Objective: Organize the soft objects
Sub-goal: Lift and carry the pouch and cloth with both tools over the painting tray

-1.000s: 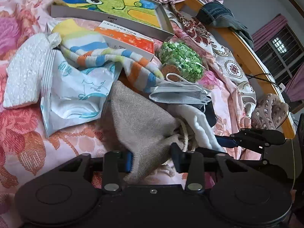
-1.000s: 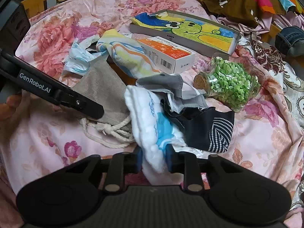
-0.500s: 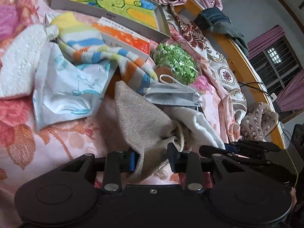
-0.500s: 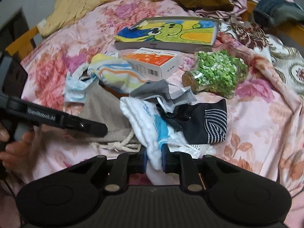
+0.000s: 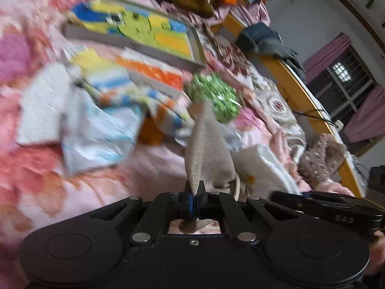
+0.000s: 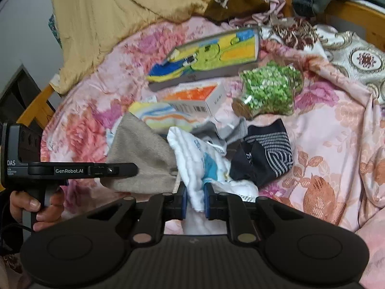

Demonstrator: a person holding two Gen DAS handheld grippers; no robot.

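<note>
My left gripper (image 5: pixel 194 192) is shut on a beige linen drawstring pouch (image 5: pixel 207 149), lifted off the bed; the pouch also shows in the right wrist view (image 6: pixel 142 159), held by the left gripper (image 6: pixel 130 168). My right gripper (image 6: pixel 195 197) is shut on a white fluffy cloth with blue print (image 6: pixel 199 166), raised slightly. A black striped sock (image 6: pixel 264 159), a grey face mask (image 6: pixel 231 127) and a striped rainbow sock (image 6: pixel 161 118) lie on the pink floral bedspread (image 6: pixel 324 144). A white fluffy item (image 5: pixel 43 110) and a light blue printed cloth (image 5: pixel 96 134) lie left.
A green cartoon picture box (image 6: pixel 211 55), an orange-white carton (image 6: pixel 199 98) and a jar of green bits (image 6: pixel 269 89) lie behind the pile. Piled clothes, a yellow blanket (image 6: pixel 125 7) and the wooden bed rail (image 5: pixel 310 110) border the area. A knitted slipper (image 5: pixel 322 159) sits right.
My left gripper has closed fully on the pouch and lifted it, so it hangs pinched and narrow. My right gripper has raised the white cloth. Both views have tilted up.
</note>
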